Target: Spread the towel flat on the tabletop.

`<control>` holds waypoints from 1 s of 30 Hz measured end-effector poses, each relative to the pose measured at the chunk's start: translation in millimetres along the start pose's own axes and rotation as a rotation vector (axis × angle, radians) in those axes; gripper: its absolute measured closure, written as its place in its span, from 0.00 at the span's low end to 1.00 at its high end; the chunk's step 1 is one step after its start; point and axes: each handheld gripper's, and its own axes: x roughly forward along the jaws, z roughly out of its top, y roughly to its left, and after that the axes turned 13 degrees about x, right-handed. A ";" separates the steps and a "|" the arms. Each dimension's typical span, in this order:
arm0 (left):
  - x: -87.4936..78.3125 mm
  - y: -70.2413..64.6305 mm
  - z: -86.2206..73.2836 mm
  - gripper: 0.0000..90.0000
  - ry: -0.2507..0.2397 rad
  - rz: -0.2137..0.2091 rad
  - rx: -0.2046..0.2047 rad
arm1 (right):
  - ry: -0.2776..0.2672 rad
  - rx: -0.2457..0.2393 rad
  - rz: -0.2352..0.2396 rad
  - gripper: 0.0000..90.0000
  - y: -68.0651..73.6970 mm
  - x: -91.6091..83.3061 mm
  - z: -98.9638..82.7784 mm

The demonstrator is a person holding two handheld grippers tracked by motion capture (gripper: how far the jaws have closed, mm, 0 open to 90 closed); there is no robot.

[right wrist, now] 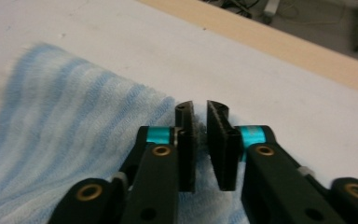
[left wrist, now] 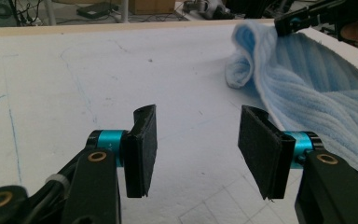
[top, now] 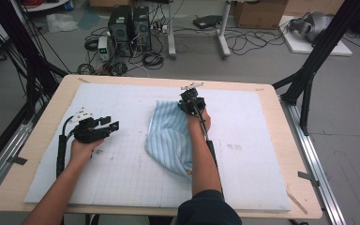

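A light blue striped towel (top: 168, 136) lies rumpled on the white mat (top: 262, 140), near the table's middle. My right gripper (top: 187, 99) is at the towel's far edge and shut on it. In the right gripper view the jaws (right wrist: 201, 140) pinch the fabric, and the towel (right wrist: 65, 121) spreads out to the left. The left gripper view shows the towel (left wrist: 307, 84) with that edge lifted by the right gripper (left wrist: 284, 25). My left gripper (top: 112, 124) hovers over the mat left of the towel. It is open (left wrist: 196, 149), with nothing between its pads.
The mat carries faint grid lines and covers most of the wooden table (top: 56, 98). Black frame posts (top: 309, 70) stand at the far left and right corners. Computers (top: 129, 28) and cables sit on the floor beyond the table.
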 end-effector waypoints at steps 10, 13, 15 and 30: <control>0.9 -2.5 0.5 0.53 0.004 -0.006 0.013 | 0.003 -0.036 0.144 0.52 7.8 -34.2 -13.3; 1.0 -1.9 0.2 0.53 0.006 -0.004 0.014 | -0.019 -0.059 0.207 0.48 10.2 -56.3 -23.0; 1.2 -2.4 0.3 0.53 0.004 -0.004 0.013 | -0.022 -0.076 0.237 0.47 12.7 -68.1 -32.3; 0.9 -2.3 0.6 0.53 0.005 0.002 0.018 | 0.086 -0.219 0.375 0.38 33.8 -100.4 -109.9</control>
